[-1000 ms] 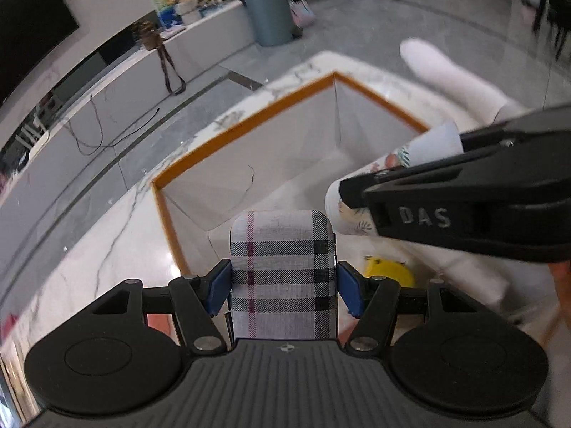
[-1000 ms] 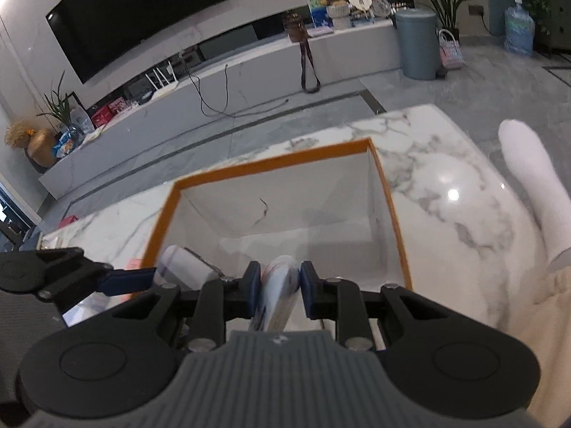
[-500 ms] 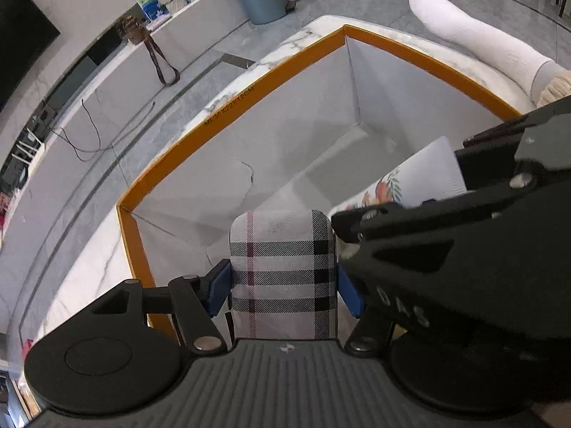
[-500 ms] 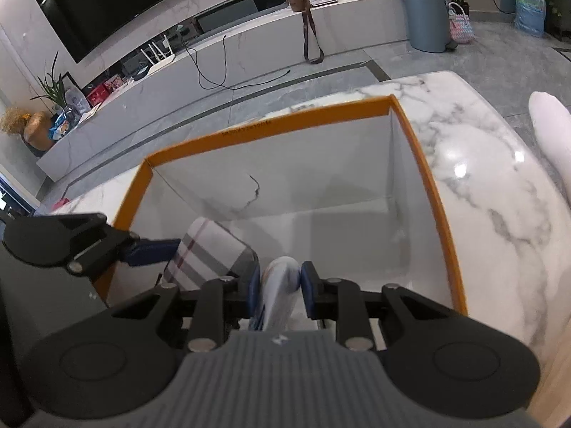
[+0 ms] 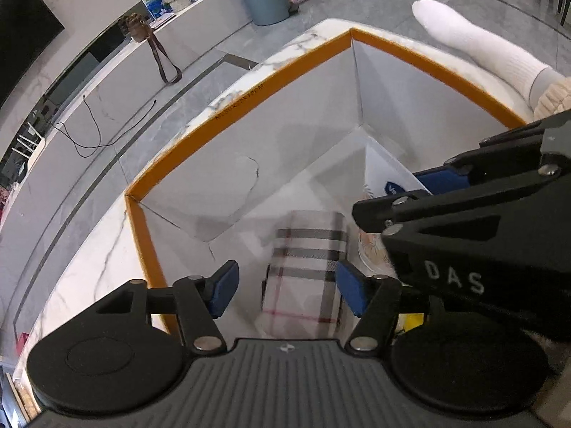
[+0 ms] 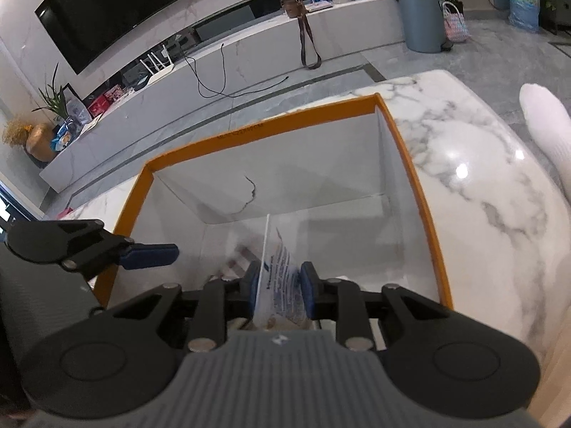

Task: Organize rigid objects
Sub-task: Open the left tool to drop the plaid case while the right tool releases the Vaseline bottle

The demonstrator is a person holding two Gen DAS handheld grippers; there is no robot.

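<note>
**A:** What do the left tongs (image 5: pixel 287 289) have?

**B:** Nothing is pressed. Their jaws have just been closing a little, but they stand open. The plaid case (image 5: pixel 307 267) shows between the pads, blurred, down inside the box (image 5: pixel 249 103). The left pad is clear of it.

**A:** And the right tongs (image 6: pixel 280 285)?

**B:** Nearly closed on a flat white pack (image 6: pixel 282 267), held on edge. Its far end reaches past the tips, over the box floor.

**A:** How will the two handle?

**B:** I'd judge the case stiff, light and cloth-covered, so not slippery. Take it across its narrow sides, where the pads straddle it. The pack looks thin and may bend, so grip its flat faces near the middle.

**A:** What is unclear?

**B:** With the blur I can't tell whether the case rests on the floor. Under the right tongs a yellow thing (image 5: pixel 414 321) is mostly hidden. Beyond the tips, the far wall carries a dark mark (image 6: pixel 249 192), crack or thread, I can't say. Past the box, on the table (image 6: pixel 481 164), a socked foot (image 5: pixel 471 46) is cut off.
</note>
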